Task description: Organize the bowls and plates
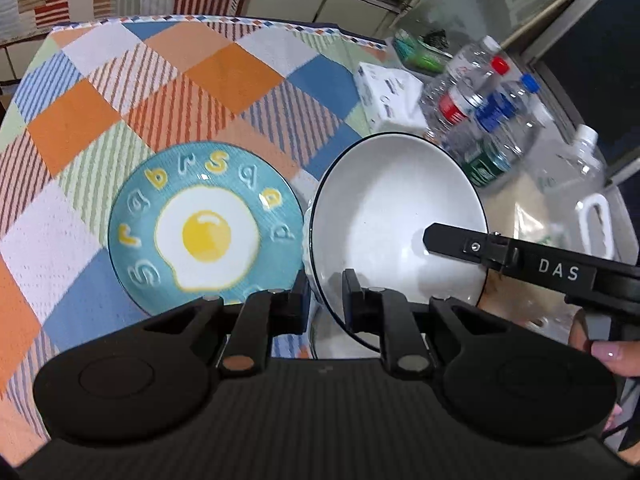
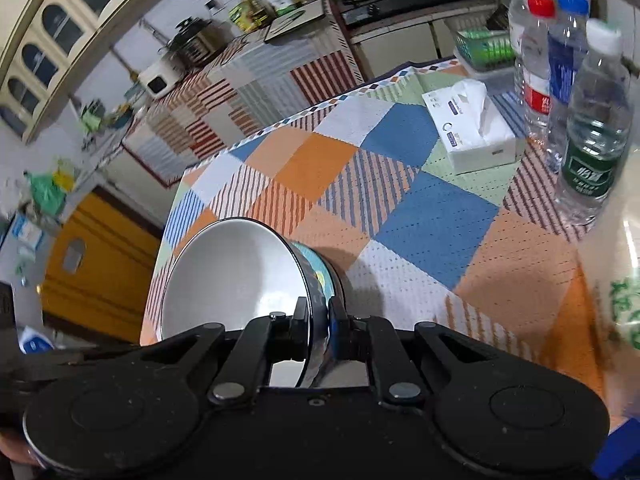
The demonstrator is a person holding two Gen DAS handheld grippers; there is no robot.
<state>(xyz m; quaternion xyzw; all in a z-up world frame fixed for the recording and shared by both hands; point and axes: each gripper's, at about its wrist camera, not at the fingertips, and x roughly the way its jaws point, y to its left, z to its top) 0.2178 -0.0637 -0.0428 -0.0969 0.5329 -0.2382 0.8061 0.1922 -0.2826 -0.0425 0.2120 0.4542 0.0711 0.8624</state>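
Observation:
A white bowl with a dark rim is tilted on its side above the checked tablecloth. My left gripper has its jaws either side of the bowl's near rim with a small gap showing. My right gripper is shut on the bowl's rim; its finger reaches in from the right in the left wrist view. A blue plate with a fried-egg picture and raised letters lies flat on the cloth, left of the bowl.
A tissue box and three water bottles stand at the table's right side. A large clear jug stands further right. A green basket sits behind the bottles. Kitchen counters lie beyond.

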